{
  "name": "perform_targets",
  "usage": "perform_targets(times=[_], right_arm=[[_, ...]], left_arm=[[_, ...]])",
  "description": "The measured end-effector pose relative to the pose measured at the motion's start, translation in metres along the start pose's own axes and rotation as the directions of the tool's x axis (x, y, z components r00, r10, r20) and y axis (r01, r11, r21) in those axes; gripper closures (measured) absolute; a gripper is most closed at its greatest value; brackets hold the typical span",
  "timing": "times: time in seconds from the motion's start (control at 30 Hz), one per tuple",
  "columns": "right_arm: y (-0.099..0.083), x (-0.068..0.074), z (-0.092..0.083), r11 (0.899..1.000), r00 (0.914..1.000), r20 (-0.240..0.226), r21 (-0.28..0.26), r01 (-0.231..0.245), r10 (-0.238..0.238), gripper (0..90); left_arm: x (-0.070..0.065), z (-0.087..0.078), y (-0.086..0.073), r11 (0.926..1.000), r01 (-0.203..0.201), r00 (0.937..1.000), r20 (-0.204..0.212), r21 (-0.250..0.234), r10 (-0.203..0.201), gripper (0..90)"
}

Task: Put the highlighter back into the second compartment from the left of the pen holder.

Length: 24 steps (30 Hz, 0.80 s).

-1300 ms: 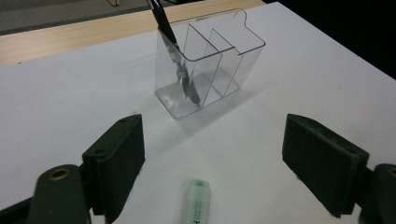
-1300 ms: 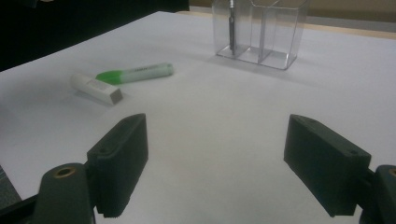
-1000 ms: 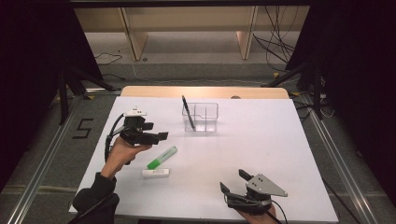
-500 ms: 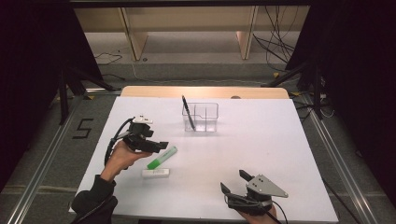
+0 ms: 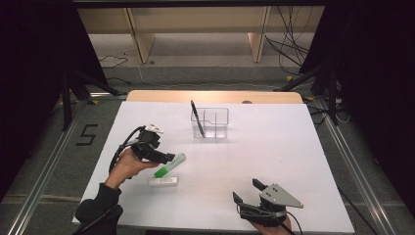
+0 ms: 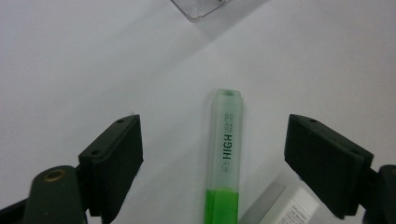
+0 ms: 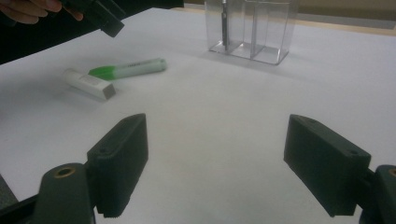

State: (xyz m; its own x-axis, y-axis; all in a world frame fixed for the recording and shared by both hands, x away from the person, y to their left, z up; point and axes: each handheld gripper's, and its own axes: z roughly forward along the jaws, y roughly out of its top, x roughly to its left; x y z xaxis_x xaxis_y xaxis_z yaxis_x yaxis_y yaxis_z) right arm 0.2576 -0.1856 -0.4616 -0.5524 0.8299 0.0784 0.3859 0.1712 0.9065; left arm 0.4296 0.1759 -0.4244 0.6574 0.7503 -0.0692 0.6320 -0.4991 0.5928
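A green highlighter [image 5: 170, 165] is seen lying flat on the white table [image 5: 293, 156], just beside a white eraser [image 5: 163, 181], as the left gripper [image 5: 164, 157] is held over it with its jaws spread wide and nothing between them. In the left gripper view the highlighter [image 6: 225, 154] is framed between the two jaws, with the eraser [image 6: 299, 207] close by the right-hand one. A clear organiser [image 5: 210, 122] holding a black pen [image 5: 197, 119] stands well apart toward the far edge. The right gripper [image 5: 250, 195] is kept near the front edge, its jaws also spread and empty. A slip is judged possible: the eraser could be caught or nudged by the closing jaw, or the smooth barrel could be rolled aside if it is not centred.
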Motion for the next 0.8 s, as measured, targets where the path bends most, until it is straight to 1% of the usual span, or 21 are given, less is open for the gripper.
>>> perform_targets(times=[0.13, 0.17, 0.2, 0.27, 0.33, 0.4, 0.47, 0.53, 0.6, 0.67, 0.8], right_arm=[[0.0, 0.0, -0.001, 1.0, 1.0, 0.005, -0.001, 0.001, -0.001, 22.7], [-0.001, 0.0, -0.001, 1.0, 1.0, 0.005, -0.001, 0.0, 0.0, 22.7], [-0.001, 0.0, -0.001, 1.0, 1.0, 0.005, -0.001, 0.002, -0.002, 22.7], [-0.001, -0.001, 0.0, 1.0, 1.0, 0.004, 0.002, 0.0, 0.0, 22.7], [-0.001, -0.001, 0.0, 1.0, 1.0, 0.003, 0.004, -0.002, 0.002, 22.7], [-0.001, -0.001, 0.001, 1.0, 1.0, 0.001, 0.006, -0.003, 0.003, 22.8], [-0.001, 0.001, 0.001, 1.0, 1.0, -0.001, 0.004, 0.001, -0.001, 22.8], [-0.001, 0.002, 0.001, 1.0, 1.0, -0.005, 0.005, 0.007, -0.007, 22.9], [0.0, 0.002, 0.002, 1.0, 0.9999, -0.007, 0.009, 0.008, -0.008, 22.9], [0.0, 0.003, 0.003, 1.0, 0.9999, -0.009, 0.009, 0.009, -0.009, 22.9], [0.0, 0.004, 0.004, 1.0, 0.9998, -0.012, 0.013, 0.013, -0.013, 23.1]], left_arm=[[-0.001, 0.004, 0.0, 0.9994, -0.014, 0.9999, -0.006, 0.033, 0.014, 19.2], [0.0, 0.006, 0.0, 0.9991, -0.011, 0.9999, -0.008, 0.041, 0.011, 19.2], [0.001, 0.007, 0.0, 0.9981, -0.013, 0.9998, -0.011, 0.061, 0.014, 19.2], [0.002, 0.009, -0.001, 0.9968, -0.019, 0.9996, -0.017, 0.077, 0.021, 19.3], [0.003, 0.01, -0.002, 0.9959, -0.017, 0.9998, -0.009, 0.089, 0.018, 19.8], [0.004, 0.011, -0.004, 0.9944, -0.014, 0.9998, -0.01, 0.105, 0.015, 21.1], [0.004, 0.012, -0.004, 0.9922, -0.023, 0.9996, -0.016, 0.122, 0.025, 22.1], [0.004, 0.013, -0.006, 0.9918, -0.02, 0.9997, -0.012, 0.126, 0.021, 23.4], [0.004, 0.013, -0.008, 0.9896, -0.027, 0.9996, 0.0, 0.141, 0.027, 25.2], [0.006, 0.014, -0.01, 0.9869, -0.037, 0.9993, 0.002, 0.157, 0.037, 27.0], [0.008, 0.015, -0.012, 0.9853, -0.044, 0.999, 0.007, 0.165, 0.043, 29.8]])
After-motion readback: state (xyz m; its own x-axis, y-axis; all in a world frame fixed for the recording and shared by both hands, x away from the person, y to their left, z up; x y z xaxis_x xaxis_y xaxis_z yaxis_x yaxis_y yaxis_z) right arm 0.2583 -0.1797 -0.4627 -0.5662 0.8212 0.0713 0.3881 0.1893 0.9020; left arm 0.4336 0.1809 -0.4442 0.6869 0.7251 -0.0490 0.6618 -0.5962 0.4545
